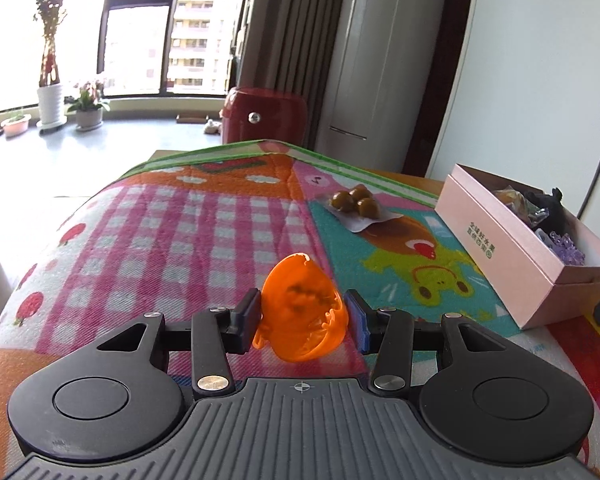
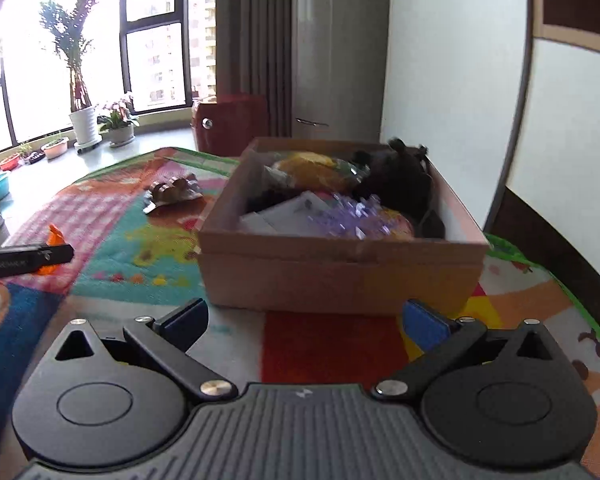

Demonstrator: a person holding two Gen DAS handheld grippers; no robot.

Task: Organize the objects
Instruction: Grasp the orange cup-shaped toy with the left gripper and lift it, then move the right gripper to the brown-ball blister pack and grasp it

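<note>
My left gripper (image 1: 304,318) is shut on an orange translucent plastic toy (image 1: 302,308) and holds it over the colourful play mat (image 1: 180,232). A pack of three brown balls (image 1: 356,202) lies on the mat ahead, to the right. A pink cardboard box (image 1: 512,248) holding several items stands at the right. In the right wrist view, my right gripper (image 2: 304,322) is open and empty, just in front of the box (image 2: 340,276). The left gripper's finger (image 2: 28,260) and the orange toy (image 2: 54,236) show at the far left. The brown pack (image 2: 172,192) lies left of the box.
The box holds a black furry item (image 2: 396,176), purple crystals (image 2: 352,216), a yellow packet (image 2: 312,168) and white cards. A red stool (image 1: 264,116) stands beyond the table. Potted plants (image 1: 52,100) line the window sill. A white wall (image 2: 440,60) is at the right.
</note>
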